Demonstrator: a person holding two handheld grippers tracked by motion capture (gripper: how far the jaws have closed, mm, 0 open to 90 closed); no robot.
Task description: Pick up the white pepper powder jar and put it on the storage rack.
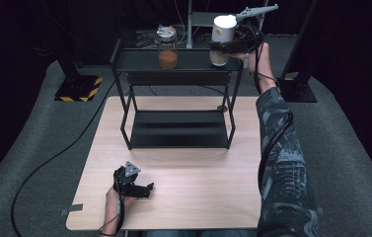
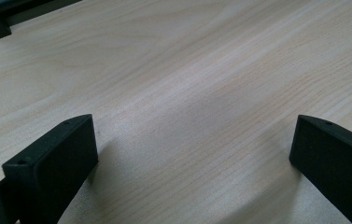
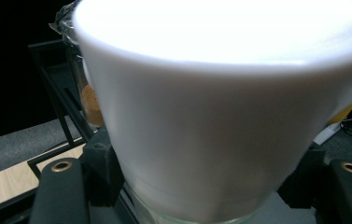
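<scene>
Reaching far across the wooden table [image 1: 183, 192], the person's right arm [image 1: 282, 163] stretches to the top shelf of the black metal rack [image 1: 124, 59], where the right gripper [image 1: 225, 47] is clamped around a jar with a tall white lid [image 1: 223, 29]. From the right gripper view that white lid [image 3: 220, 116] sits squarely between the two jaws, their inner pads pressed against its sides just above the glass rim of the jar, whose base appears to rest on the shelf or very close to it. Its contents look pale brown at the bottom in the high view.

A second glass jar [image 1: 167, 47], with a silvery lid and orange-brown contents, stands on the same shelf to the left, well apart from the held one; a sliver of it [image 3: 89, 105] peeks out behind the white lid.

Down at the near left corner of the table, the left gripper [image 1: 136, 187] rests low over the wood in the person's left hand [image 1: 114, 197], pointing right. Its jaws stand wide apart with nothing between them but bare tabletop [image 2: 187, 93]. The rack's lower shelf [image 1: 178, 128] lies dark between its legs.
</scene>
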